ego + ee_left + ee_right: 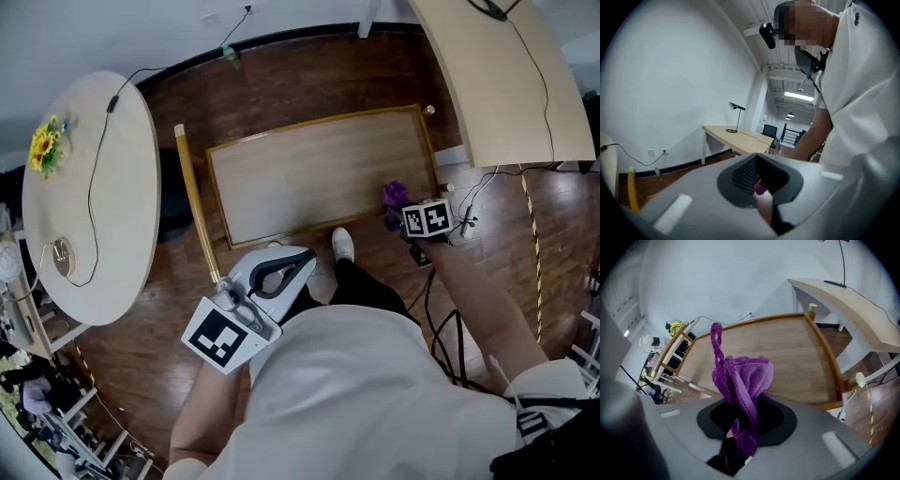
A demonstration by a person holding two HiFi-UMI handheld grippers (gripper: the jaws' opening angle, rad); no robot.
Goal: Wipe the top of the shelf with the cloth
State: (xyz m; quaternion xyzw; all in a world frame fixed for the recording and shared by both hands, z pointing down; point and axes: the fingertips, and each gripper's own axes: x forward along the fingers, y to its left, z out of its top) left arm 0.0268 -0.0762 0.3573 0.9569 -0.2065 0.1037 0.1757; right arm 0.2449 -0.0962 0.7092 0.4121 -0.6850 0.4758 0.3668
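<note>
— Cloth?

— Purple knit cloth (746,376), clamped in the right gripper (740,423). Shut tight on the lower fold, with the rest bunched up past the tips and one thin loop standing higher.

— Over the shelf?

— Over the near right corner of the wooden shelf top (787,350), just ahead of and below that gripper. Cannot tell whether touching the wood. Pale grain inside a raised rim, stretching away ahead of the jaws and off to their left.

— And the left gripper (281,272)?

— Low and close to the person's white shirt, well apart from the cloth and short of the shelf's near edge. Parted a little, gripping nothing. Through the gap, only a glimpse of purple and of a pale shoe (343,246).

— Around them?

— Far to the left of the left gripper, a round pale table (103,187) with sunflowers (44,147) near its far edge and a thin cable (94,169) trailing across. Beyond the right gripper and to its right, a long pale desk (506,75) with a black desk lamp (737,110) on it. Beneath both grippers, dark wooden floor (281,75).
</note>
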